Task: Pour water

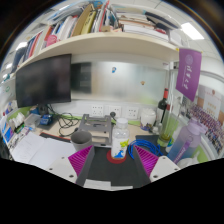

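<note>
A small bottle (120, 140) stands between the parted fingers (82, 157).

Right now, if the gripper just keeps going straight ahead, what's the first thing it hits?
Probably the clear bottle with the blue label, standing between the open gripper's fingers and just ahead. Depth is hard to judge.

There is one view, from a wide-angle camera riding on the gripper (112, 158) and looking forward along its two fingers over a cluttered desk (45, 148). It faces the far wall, with a monitor (44, 80) at left and a bookshelf (95, 42) above.
</note>
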`<control>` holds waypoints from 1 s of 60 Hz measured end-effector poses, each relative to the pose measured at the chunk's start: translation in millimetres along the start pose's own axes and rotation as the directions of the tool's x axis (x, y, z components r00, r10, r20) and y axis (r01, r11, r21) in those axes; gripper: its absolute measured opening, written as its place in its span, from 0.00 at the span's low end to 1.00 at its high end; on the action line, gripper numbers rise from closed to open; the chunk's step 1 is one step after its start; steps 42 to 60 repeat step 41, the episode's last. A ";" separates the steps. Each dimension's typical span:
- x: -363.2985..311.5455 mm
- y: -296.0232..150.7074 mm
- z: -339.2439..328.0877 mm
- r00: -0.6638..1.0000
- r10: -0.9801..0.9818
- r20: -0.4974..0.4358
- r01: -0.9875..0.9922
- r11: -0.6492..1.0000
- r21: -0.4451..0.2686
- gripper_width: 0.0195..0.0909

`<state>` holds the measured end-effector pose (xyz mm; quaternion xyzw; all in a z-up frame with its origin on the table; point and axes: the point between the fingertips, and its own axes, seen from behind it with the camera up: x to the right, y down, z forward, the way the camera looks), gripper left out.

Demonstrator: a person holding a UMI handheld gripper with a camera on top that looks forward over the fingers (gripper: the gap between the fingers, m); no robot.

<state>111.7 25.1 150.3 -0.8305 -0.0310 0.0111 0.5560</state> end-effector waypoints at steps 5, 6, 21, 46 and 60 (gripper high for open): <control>-11.7 -31.3 -26.5 1.000 -0.025 -0.017 0.025 0.999 0.037 0.83; -13.2 -36.8 -31.2 0.999 -0.030 -0.019 0.031 0.998 0.046 0.84; -27.1 -91.7 -67.7 0.999 0.023 -0.031 -0.018 0.989 0.147 0.85; -48.8 -90.4 -65.1 0.999 0.048 0.002 -0.047 0.991 0.122 0.85; -48.8 -90.4 -65.1 0.999 0.048 0.002 -0.047 0.991 0.122 0.85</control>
